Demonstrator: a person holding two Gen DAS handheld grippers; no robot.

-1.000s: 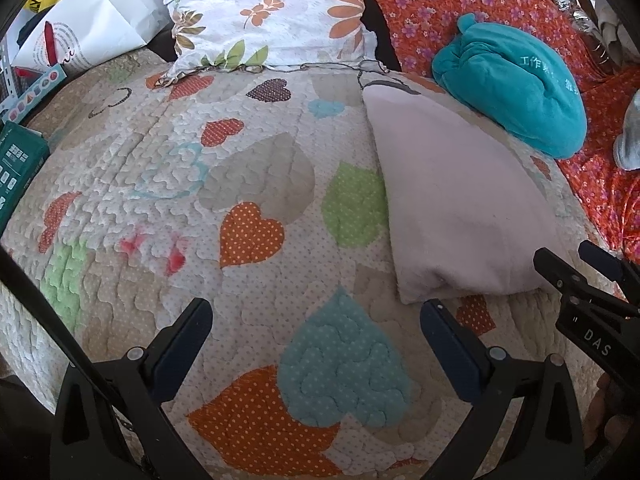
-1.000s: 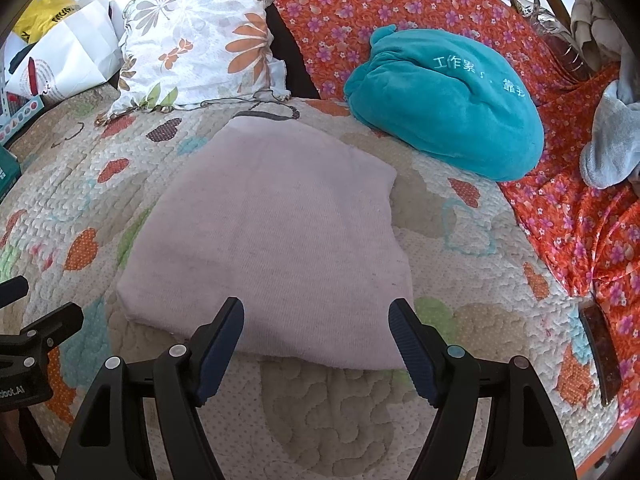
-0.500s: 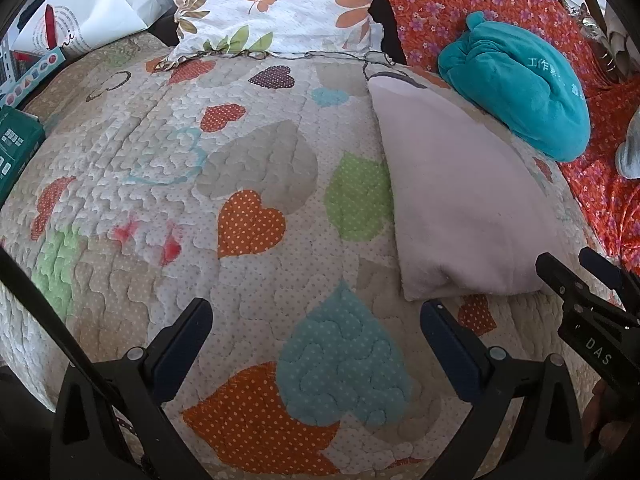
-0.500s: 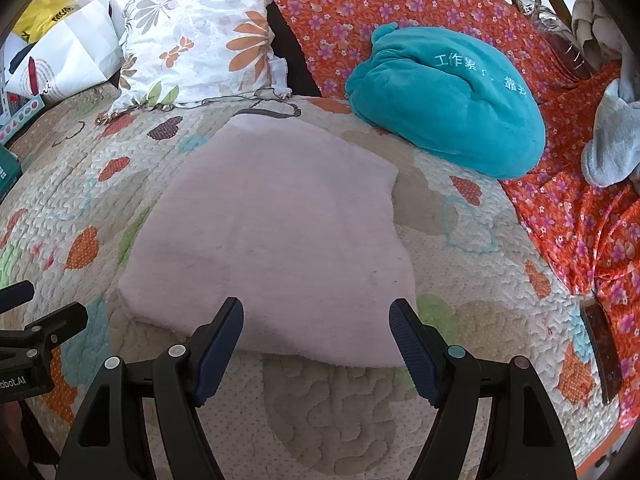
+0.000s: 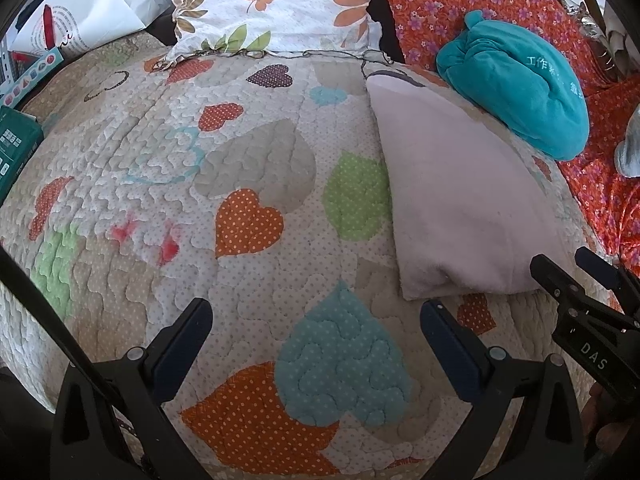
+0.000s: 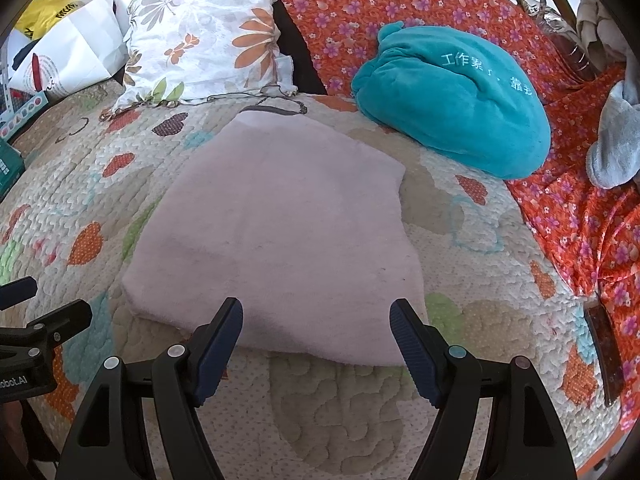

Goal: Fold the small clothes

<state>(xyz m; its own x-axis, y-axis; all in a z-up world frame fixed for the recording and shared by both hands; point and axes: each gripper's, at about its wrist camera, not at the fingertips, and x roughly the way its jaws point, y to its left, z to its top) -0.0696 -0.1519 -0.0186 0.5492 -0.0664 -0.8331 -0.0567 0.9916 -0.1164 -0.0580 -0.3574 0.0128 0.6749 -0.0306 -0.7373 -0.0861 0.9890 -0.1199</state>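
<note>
A pale pink garment [image 6: 280, 232] lies folded flat on the heart-patterned quilt [image 6: 360, 412]; it also shows at the right of the left wrist view [image 5: 464, 200]. My right gripper [image 6: 316, 316] is open and empty, its fingertips just over the garment's near edge. My left gripper [image 5: 316, 320] is open and empty over bare quilt [image 5: 240, 160], to the left of the garment. The right gripper's tips [image 5: 576, 276] show at the right edge of the left wrist view.
A teal plush cushion [image 6: 452, 100] lies behind the garment on an orange floral cover [image 6: 580, 216]. A floral pillow [image 6: 204, 40] and a white bag [image 6: 68, 52] stand at the back left. A grey cloth [image 6: 616, 148] lies far right. A green box [image 5: 16, 148] is at the left.
The left gripper's view has shifted slightly, the scene sliding a little to the right. Both grippers stay open and the garment has not moved.
</note>
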